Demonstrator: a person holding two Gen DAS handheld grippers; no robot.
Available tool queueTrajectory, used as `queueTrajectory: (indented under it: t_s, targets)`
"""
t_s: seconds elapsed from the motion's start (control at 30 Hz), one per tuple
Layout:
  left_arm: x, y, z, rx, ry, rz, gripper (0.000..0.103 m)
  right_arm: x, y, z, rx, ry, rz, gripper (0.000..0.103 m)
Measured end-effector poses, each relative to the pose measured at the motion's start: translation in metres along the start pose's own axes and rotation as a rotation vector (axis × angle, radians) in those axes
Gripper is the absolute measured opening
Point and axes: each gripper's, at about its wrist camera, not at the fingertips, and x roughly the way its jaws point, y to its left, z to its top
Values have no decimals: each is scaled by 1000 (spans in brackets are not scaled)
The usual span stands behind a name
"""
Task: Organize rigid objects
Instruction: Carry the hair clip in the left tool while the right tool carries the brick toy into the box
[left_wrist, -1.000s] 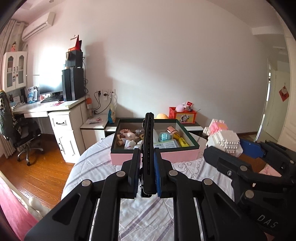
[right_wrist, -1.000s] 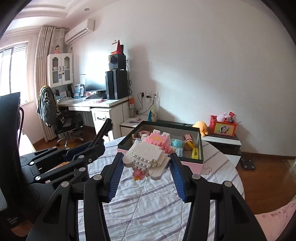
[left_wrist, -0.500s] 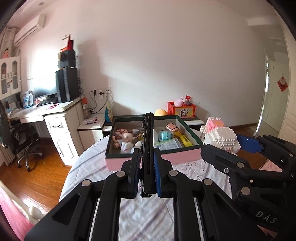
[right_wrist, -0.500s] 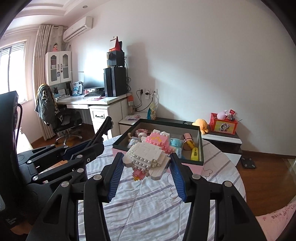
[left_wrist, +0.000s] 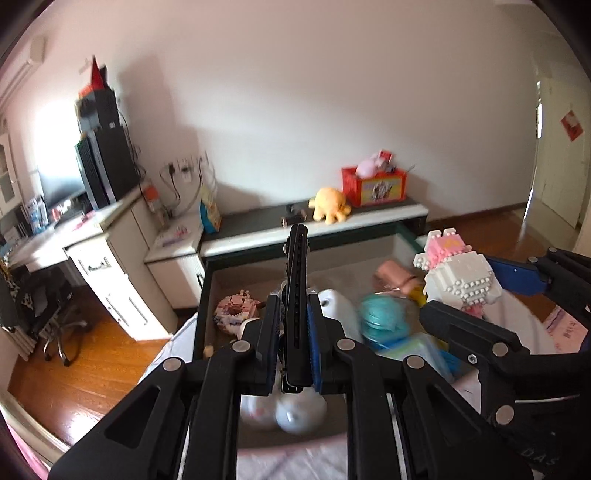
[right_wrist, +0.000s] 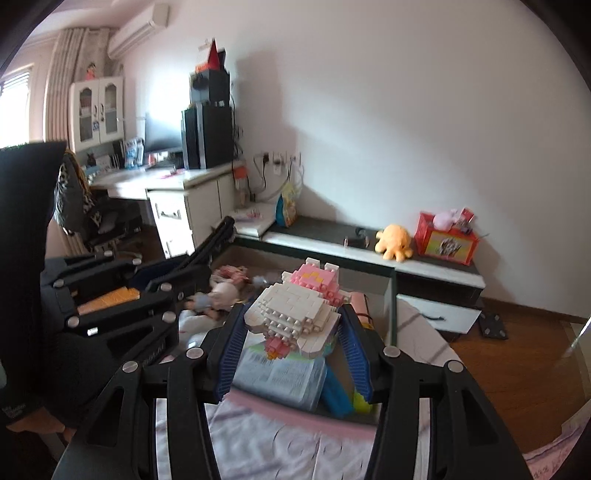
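**Both grippers loaded above the open storage box**

The storage box (left_wrist: 207, 280), dark-rimmed with pink outer walls, sits on a bed spread with a white, purple-lined sheet (right_wrist: 288, 443); it fills the near middle of both views and already holds a jumble of small toys, blurred here. Behind it, along the far wall, runs a low white bench (right_wrist: 424, 266) carrying a yellow plush octopus (right_wrist: 393, 242) and a red box (right_wrist: 445, 245).

The right gripper (right_wrist: 291, 334) hangs over the right half of the box. Its blue-padded jaws stand well apart and are clamped on the two sides of a white and pink brick-built figure (right_wrist: 295, 306), which lies tilted between them, pink head toward the far wall, above a printed packet (right_wrist: 280, 376).

The left gripper (left_wrist: 295, 332) is over the left half. Its jaws are drawn together on a thin black flat object (left_wrist: 297, 266), gripped at its near end; it stands on edge and sticks out forward past the fingertips.
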Motion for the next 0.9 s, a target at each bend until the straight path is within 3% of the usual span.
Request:
queueTrajectory:
  t_s: [0.23, 0.4, 0.43, 0.47, 0.53, 0.6, 0.67, 0.7, 0.87, 0.9]
  targets:
    - [80, 11, -7, -26, 167, 20, 14, 86, -12, 10, -2, 139, -9, 52]
    - [85, 16, -14, -47, 169, 11, 16, 111, -14, 6, -6, 188, -23, 53]
    - [83, 15, -14, -48, 167, 12, 17, 112, -16, 5, 1, 184, -23, 59]
    - [82, 16, -14, -47, 166, 14, 23, 113, -17, 3, 11, 184, -22, 63]
    - [78, 20, -14, -60, 161, 24, 45, 111, -21, 1, 30, 179, -20, 65]
    - [71, 26, -13, -85, 144, 52, 78, 106, -23, 0, 46, 172, -19, 66]
    - [59, 33, -12, -114, 108, 52, 88, 98, -28, 2, 74, 159, -19, 74]
    - [54, 34, -12, -119, 100, 45, 94, 93, -30, 2, 85, 151, -19, 84]
    - [20, 36, -16, -144, 66, 32, 103, 63, -31, 4, 122, 117, 6, 87]
    - [12, 37, -18, -152, 61, 26, 103, 57, -30, 3, 125, 107, 10, 93]
